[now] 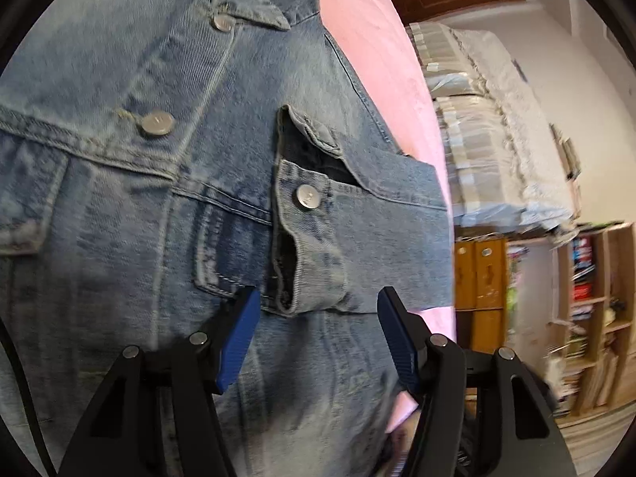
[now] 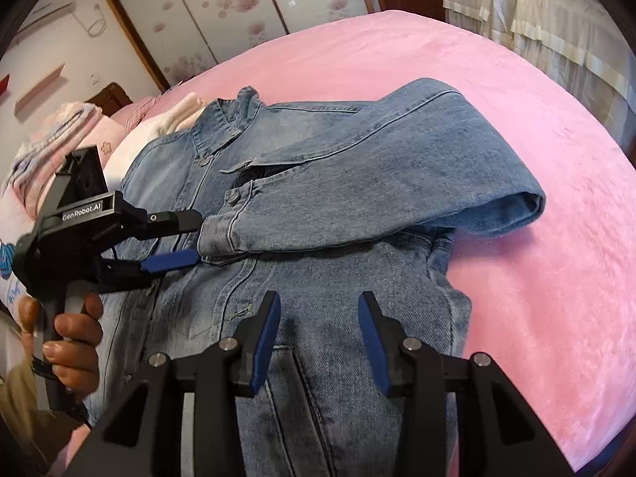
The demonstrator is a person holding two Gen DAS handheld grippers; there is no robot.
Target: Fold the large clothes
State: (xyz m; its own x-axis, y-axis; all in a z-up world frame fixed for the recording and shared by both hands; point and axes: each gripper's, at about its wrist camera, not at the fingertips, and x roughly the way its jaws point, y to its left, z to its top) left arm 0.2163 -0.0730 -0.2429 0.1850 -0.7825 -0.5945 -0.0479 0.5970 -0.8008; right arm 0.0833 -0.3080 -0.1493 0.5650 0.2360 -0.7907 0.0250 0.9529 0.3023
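Denim jacket [image 2: 318, 206]: faded mid-blue, darker mottled wash patches, pale stitching, silver metal buttons [image 1: 158, 123]. Bedspread [image 2: 536, 298]: plain bright pink. Left gripper [image 2: 196, 236] and right gripper [image 2: 318, 306]: black bodies, royal-blue finger pads [image 2: 265, 338]. Wardrobe doors [image 2: 222, 12]: white, pink blossom print, brown frame.

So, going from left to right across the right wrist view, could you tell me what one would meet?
Hand → left gripper → sleeve cuff → folded sleeve's elbow bend → pink bedspread.
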